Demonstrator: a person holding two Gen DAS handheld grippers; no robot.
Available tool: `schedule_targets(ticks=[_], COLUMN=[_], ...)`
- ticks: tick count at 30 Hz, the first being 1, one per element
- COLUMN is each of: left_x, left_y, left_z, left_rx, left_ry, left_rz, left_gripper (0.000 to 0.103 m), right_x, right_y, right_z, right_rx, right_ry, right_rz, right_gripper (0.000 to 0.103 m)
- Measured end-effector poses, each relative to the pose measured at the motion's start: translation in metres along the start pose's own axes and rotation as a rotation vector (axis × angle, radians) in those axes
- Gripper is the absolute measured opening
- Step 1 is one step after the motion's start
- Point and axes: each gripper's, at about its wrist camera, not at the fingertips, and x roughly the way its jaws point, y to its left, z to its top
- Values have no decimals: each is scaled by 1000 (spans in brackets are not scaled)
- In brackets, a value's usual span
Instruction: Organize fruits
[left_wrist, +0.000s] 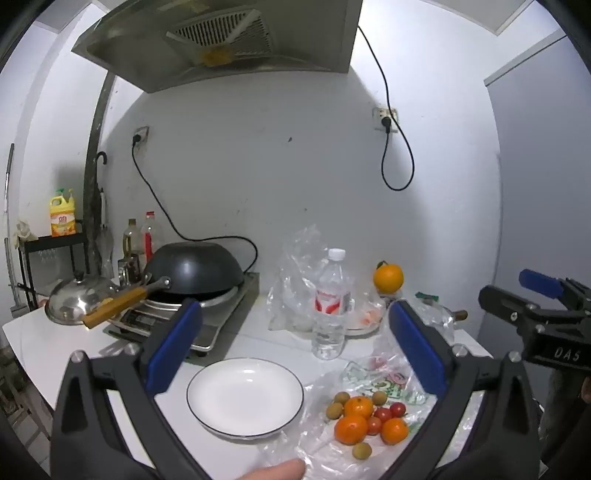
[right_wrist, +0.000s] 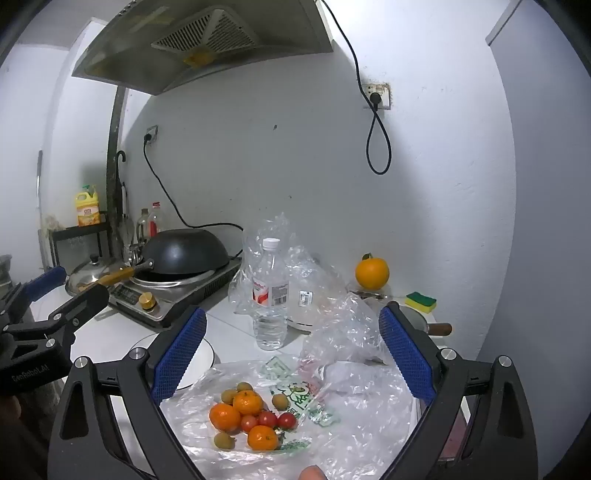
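A heap of fruit lies on a flattened clear plastic bag (right_wrist: 354, 398): three tangerines (right_wrist: 224, 417), three cherry tomatoes (right_wrist: 267, 419) and several small tan longans (right_wrist: 279, 401). In the left wrist view the same tangerines (left_wrist: 351, 428) lie just right of an empty white plate (left_wrist: 210, 391). My left gripper (left_wrist: 295, 343) hovers open above plate and fruit, nothing between its fingers. My right gripper (right_wrist: 293, 350) also hangs open over the pile, holding nothing. A large orange (right_wrist: 372, 273) sits apart near the back wall.
A clear water bottle (right_wrist: 270, 295) stands behind the fruit among crumpled plastic bags (left_wrist: 295, 273). An upturned black wok (left_wrist: 194, 267) rests on a cooktop at the left, a steel lid (left_wrist: 77, 299) beside it. A sponge (right_wrist: 421, 301) lies at the right. A fingertip (left_wrist: 273, 472) shows at the bottom edge.
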Motion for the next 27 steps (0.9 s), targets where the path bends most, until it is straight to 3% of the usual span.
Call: schedule_targets(ticks=[11, 27], left_x=[0, 13], left_y=[3, -2], left_z=[1, -5], left_rx=[-38, -49], left_ry=[-8, 60], left_rz=[5, -44], left_gripper=[102, 101], right_x=[3, 5], right_y=[-13, -11], right_z=[-5, -4], right_rx=[6, 16], right_ry=[-3, 3], right_rz=[-5, -13], right_gripper=[96, 96])
